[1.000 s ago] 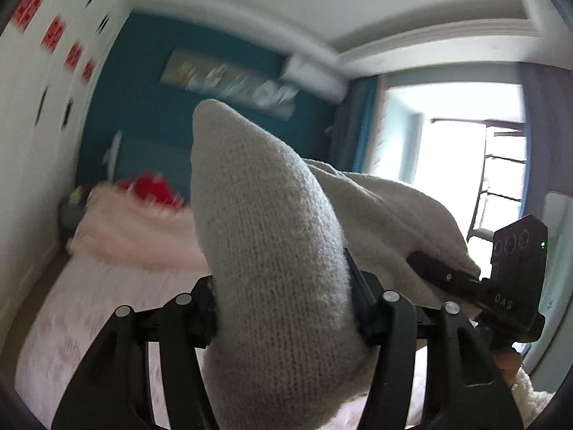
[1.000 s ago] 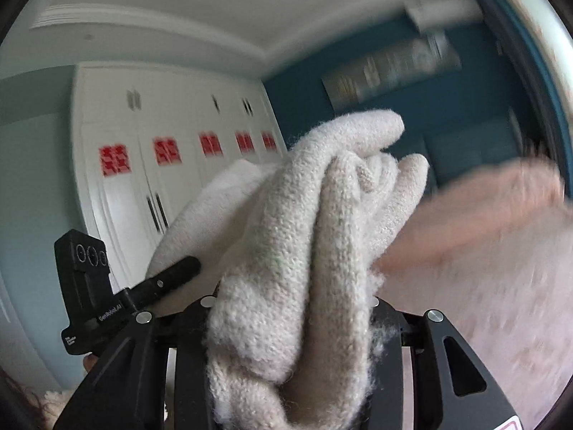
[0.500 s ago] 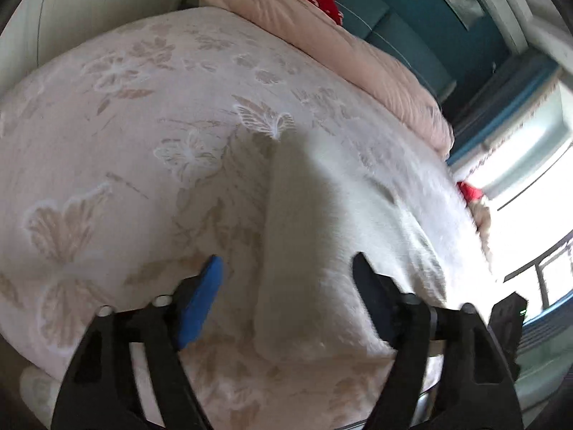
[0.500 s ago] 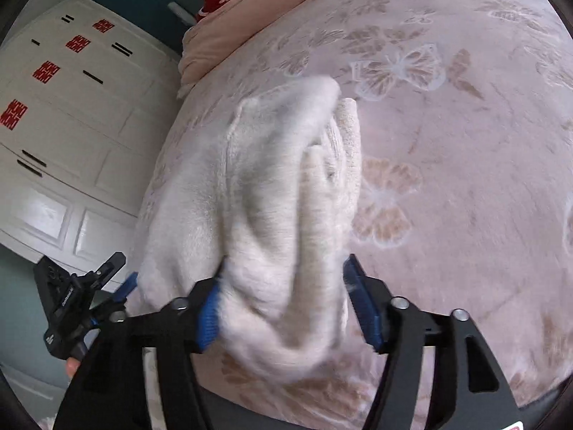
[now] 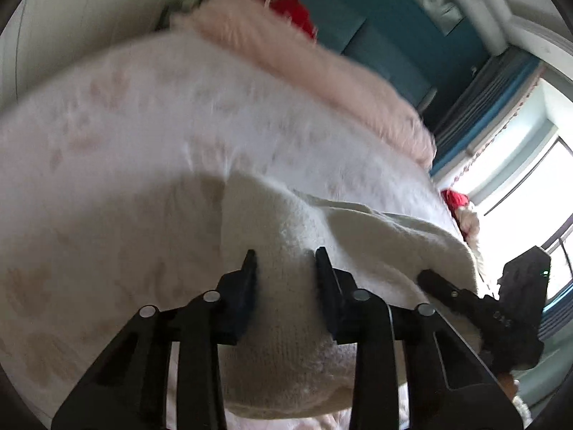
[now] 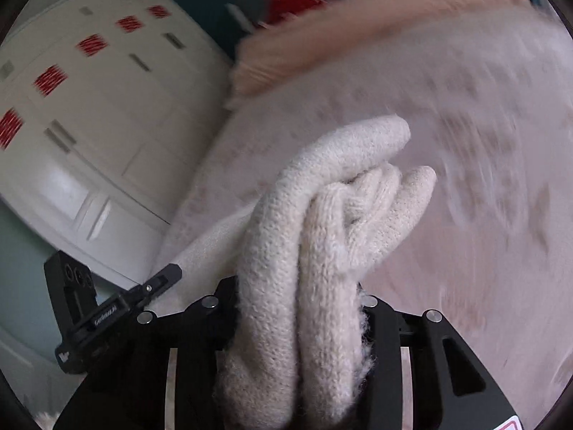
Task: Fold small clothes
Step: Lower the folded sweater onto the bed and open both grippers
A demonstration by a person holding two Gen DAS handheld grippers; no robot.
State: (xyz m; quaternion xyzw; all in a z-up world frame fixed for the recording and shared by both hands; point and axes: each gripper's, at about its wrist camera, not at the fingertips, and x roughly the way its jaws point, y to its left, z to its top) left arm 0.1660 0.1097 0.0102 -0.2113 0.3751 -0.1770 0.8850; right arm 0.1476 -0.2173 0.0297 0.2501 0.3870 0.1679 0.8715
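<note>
Now the left gripper (image 5: 284,263), which was standing wide apart around the sweater (image 5: 358,251) half a second ago, is pinching a fold of it over the bed (image 5: 125,143). Further right, the right gripper (image 6: 299,286) is still clamping a thick bunch of the same knit. Motion blur is smearing the bedspread pattern and the pink blanket (image 6: 358,25).

A cream knitted garment (image 5: 286,286) hangs stretched just above a pale floral bedspread (image 5: 125,125), one edge pinched flat between the left tongs (image 5: 284,261), the other bunched into thick fuzzy folds (image 6: 322,233) clamped in the right tongs (image 6: 299,286), its rounded ends poking forward.
</note>
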